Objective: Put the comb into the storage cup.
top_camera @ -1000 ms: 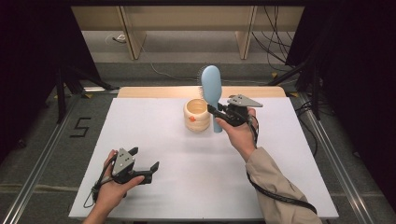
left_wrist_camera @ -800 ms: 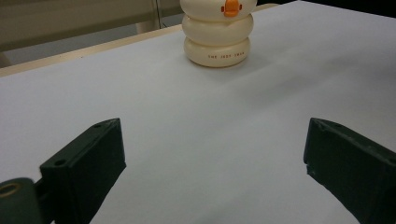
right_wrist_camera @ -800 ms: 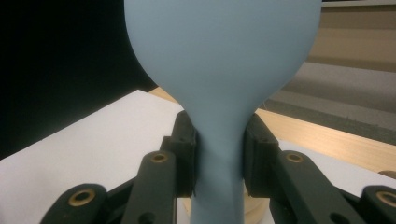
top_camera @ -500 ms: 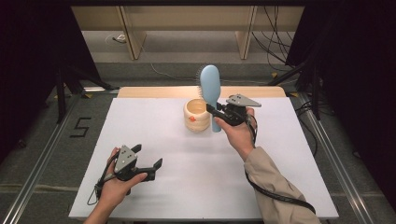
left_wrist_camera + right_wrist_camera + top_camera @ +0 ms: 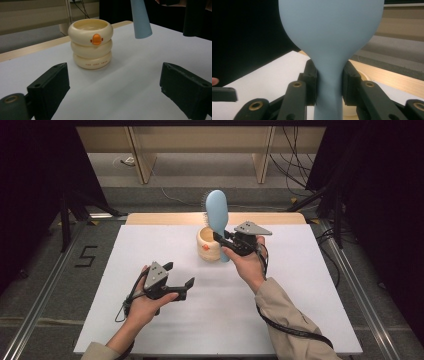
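The landmark here is the cream holder [image 5: 209,245], a squat cup built of three stacked rings with an orange duck-bill mark on its front, standing upright on the white table [image 5: 150,250] towards its far edge.

The right gripper [image 5: 223,240] is clamped on a light blue hairbrush [image 5: 218,215]; in the right gripper view the two black jaws press on either side of the brush's narrow neck [image 5: 329,77], just where it widens into the paddle. The brush stands nearly upright, its head rising above the holder and leaning slightly away from the person, with a fringe of dark bristles showing along the far edge. Its handle end hangs just beside the holder on the right and, seen from the left gripper view [image 5: 141,22], is off the table and apart from the holder's rim (how close it comes to the cup's wall cannot be judged from above).

The left gripper [image 5: 179,275] is well to the near-left of the holder, pointing towards it. Its jaws stand wide apart, having just been closing a little, with nothing between them; in its own view the holder [image 5: 90,43] sits ahead, centred between the two pads.
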Action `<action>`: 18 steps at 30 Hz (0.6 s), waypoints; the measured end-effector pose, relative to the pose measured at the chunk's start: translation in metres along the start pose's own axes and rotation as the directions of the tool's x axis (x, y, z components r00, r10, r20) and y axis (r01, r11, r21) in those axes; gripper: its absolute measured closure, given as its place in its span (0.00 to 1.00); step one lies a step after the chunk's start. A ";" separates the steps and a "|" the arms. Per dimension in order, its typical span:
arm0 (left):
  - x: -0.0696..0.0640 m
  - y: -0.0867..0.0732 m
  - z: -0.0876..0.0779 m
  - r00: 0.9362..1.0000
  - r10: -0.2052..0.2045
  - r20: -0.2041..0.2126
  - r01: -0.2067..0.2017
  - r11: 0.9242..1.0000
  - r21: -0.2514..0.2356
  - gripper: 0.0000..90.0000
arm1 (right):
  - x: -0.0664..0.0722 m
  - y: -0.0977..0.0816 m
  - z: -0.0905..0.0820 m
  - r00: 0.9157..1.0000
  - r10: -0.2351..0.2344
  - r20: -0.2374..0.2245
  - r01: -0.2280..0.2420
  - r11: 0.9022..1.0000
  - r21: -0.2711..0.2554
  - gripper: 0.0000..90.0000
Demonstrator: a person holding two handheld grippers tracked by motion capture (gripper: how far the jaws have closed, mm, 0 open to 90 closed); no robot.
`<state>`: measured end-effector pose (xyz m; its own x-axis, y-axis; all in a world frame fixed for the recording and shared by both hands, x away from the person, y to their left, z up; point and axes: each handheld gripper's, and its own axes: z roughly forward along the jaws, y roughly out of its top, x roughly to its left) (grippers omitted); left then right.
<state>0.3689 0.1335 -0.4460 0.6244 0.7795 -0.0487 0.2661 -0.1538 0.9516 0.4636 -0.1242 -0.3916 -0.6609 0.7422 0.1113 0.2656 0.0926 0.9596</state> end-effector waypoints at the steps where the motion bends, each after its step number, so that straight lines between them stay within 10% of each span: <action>1: -0.001 0.001 0.003 1.000 0.000 0.003 0.000 1.000 0.002 0.10 | 0.001 0.000 0.000 1.000 -0.002 -0.003 0.001 1.000 -0.002 0.78; 18: -0.022 0.017 0.054 0.998 -0.009 0.069 0.011 1.000 -0.024 0.17 | 0.021 -0.003 0.003 0.999 -0.017 -0.044 0.017 1.000 0.000 0.78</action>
<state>0.3989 0.0808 -0.4451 0.6713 0.7370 -0.0780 0.2553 -0.1312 0.9579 0.4511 -0.1072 -0.3932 -0.6957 0.7105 0.1058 0.2539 0.1055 0.9615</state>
